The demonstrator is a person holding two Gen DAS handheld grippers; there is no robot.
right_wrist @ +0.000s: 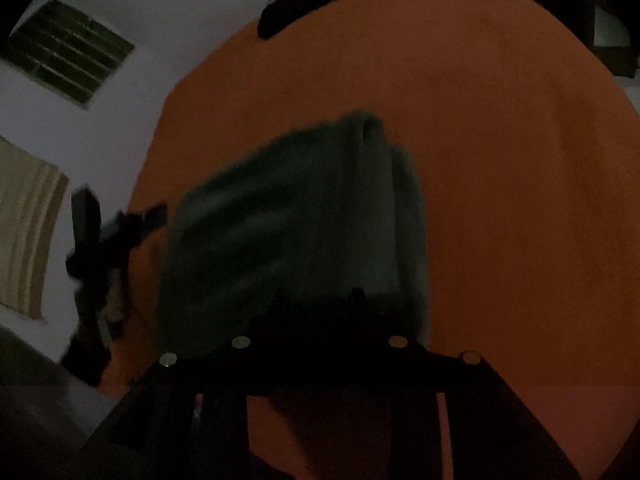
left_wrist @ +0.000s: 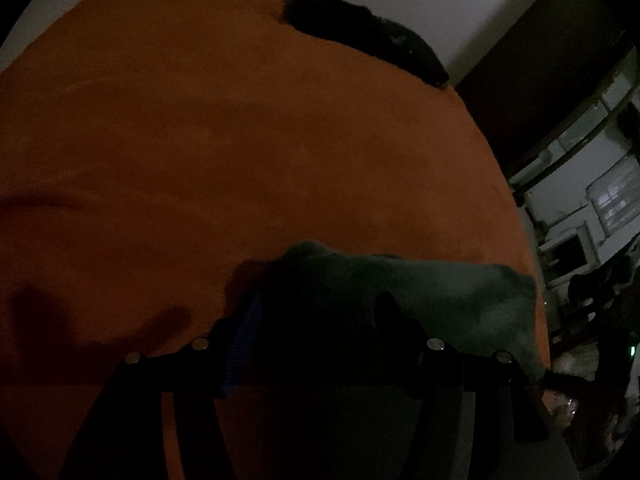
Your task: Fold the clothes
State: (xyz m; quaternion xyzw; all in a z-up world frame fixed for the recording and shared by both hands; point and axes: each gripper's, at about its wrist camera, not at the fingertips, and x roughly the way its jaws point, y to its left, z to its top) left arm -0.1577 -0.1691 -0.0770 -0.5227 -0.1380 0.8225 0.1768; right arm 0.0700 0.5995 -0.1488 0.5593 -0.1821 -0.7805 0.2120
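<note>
So it's pretty dark, but you can make out a big orange blanket (left_wrist: 240,140) covering the whole work surface, and a folded grey-green cloth (right_wrist: 300,216) lying on it.

From the left wrist view, the left gripper (left_wrist: 316,320) is right down at the near edge of the cloth (left_wrist: 460,300). Its two fingers sit wide apart with the fabric bunched up between and over them, and there's a bit of blue ribbed trim (left_wrist: 242,344) just beside the left finger. Whether the fingers are actually pinching anything, I can't tell, it's all shadow there. The cloth sits near the right edge of the blanket in this view.

From the right wrist view, the right gripper (right_wrist: 320,312) is also at the near edge of the cloth, fingers lost in the dark against the fabric, so I can't tell there either. The cloth looks like a thick, roughly rectangular bundle with a fold ridge running along its right side. It's blurry at the edges.

At the far edge of the blanket there's a dark garment (left_wrist: 368,36) lying in a long strip, well apart from the cloth. In the right view a wall vent (right_wrist: 68,52) shows up top left, and something black and blurred (right_wrist: 100,248) hangs at the blanket's left edge.
</note>
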